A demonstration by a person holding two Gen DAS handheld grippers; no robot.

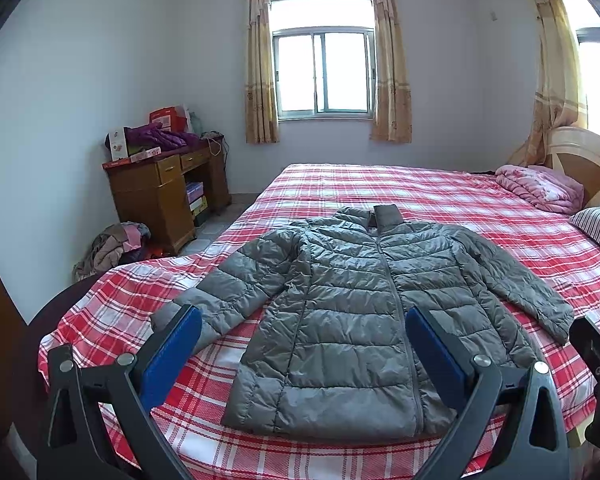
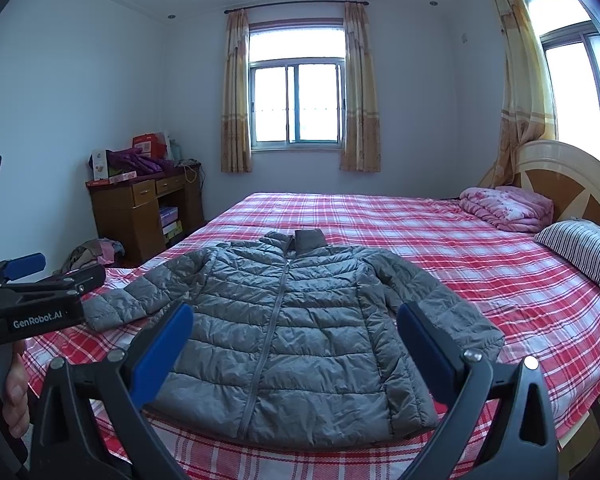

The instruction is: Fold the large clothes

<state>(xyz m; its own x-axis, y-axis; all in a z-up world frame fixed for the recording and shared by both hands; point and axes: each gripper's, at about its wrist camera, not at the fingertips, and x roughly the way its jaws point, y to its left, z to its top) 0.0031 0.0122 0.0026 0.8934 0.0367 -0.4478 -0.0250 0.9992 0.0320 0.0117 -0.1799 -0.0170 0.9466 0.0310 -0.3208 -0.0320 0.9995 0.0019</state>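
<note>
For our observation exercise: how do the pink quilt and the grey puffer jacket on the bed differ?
The grey puffer jacket lies spread flat with sleeves out; the pink quilt is folded into a bundle. The jacket sits at the near edge of the bed, the quilt by the headboard. Both rest on the red plaid sheet.

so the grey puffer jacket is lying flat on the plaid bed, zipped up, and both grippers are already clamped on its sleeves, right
Not quite: the jacket lies flat and zipped on the plaid bed, but both wrist views show the left gripper and right gripper open above it, gripping nothing.
</note>
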